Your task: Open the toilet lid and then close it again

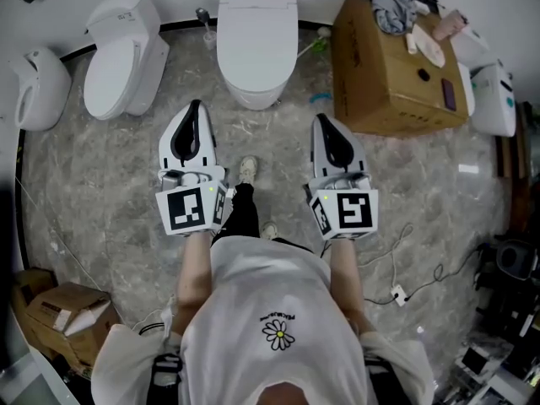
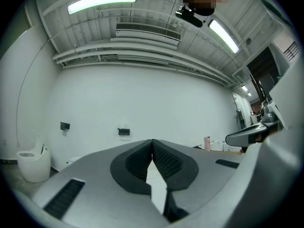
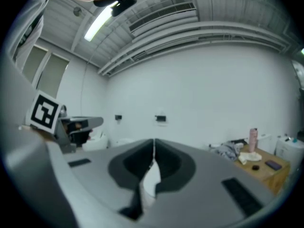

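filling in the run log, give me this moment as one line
phase: pre-contact | left tool: shut, empty | right tool: shut, empty | centre toilet lid: down, untouched

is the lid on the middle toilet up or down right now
Down. In the head view the lid lies flat across the toilet, smooth and white, with no bowl opening showing.

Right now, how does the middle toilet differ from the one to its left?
The middle toilet faces the person squarely; the left toilet stands aside, turned at an angle. A cardboard box flanks the middle toilet, a white fixture the left toilet. Both are white, lids down.
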The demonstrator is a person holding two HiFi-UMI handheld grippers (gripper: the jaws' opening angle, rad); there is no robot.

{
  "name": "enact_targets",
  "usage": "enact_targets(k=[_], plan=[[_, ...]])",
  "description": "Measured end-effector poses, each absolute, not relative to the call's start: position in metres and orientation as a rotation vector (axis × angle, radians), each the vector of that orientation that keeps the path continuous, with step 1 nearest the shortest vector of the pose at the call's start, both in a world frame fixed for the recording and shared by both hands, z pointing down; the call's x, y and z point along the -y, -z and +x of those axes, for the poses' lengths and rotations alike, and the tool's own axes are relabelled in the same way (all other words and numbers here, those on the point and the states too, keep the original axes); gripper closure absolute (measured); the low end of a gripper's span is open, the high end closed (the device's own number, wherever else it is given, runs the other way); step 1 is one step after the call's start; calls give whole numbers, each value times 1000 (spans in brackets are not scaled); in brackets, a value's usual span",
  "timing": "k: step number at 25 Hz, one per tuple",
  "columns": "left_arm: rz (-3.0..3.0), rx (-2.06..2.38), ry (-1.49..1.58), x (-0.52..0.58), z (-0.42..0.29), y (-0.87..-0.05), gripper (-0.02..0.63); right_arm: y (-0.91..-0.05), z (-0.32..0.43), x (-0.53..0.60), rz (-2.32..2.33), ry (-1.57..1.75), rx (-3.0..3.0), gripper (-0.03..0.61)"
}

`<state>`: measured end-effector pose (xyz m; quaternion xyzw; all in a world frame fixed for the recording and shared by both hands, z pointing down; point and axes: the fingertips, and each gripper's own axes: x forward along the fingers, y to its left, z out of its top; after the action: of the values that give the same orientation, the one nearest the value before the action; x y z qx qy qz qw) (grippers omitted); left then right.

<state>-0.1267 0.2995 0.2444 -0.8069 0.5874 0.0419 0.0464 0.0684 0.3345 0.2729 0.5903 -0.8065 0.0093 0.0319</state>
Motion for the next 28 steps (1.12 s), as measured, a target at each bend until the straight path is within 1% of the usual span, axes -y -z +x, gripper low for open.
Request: enact_targets(k=[16, 28], plan=[[-2546, -1729, -119, -84, -157, -250, 588, -261, 41, -116, 1893, -34, 2433, 548], [-2520, -1806, -11, -27, -136, -280, 588, -287, 73, -48, 1898, -135, 2438, 548]])
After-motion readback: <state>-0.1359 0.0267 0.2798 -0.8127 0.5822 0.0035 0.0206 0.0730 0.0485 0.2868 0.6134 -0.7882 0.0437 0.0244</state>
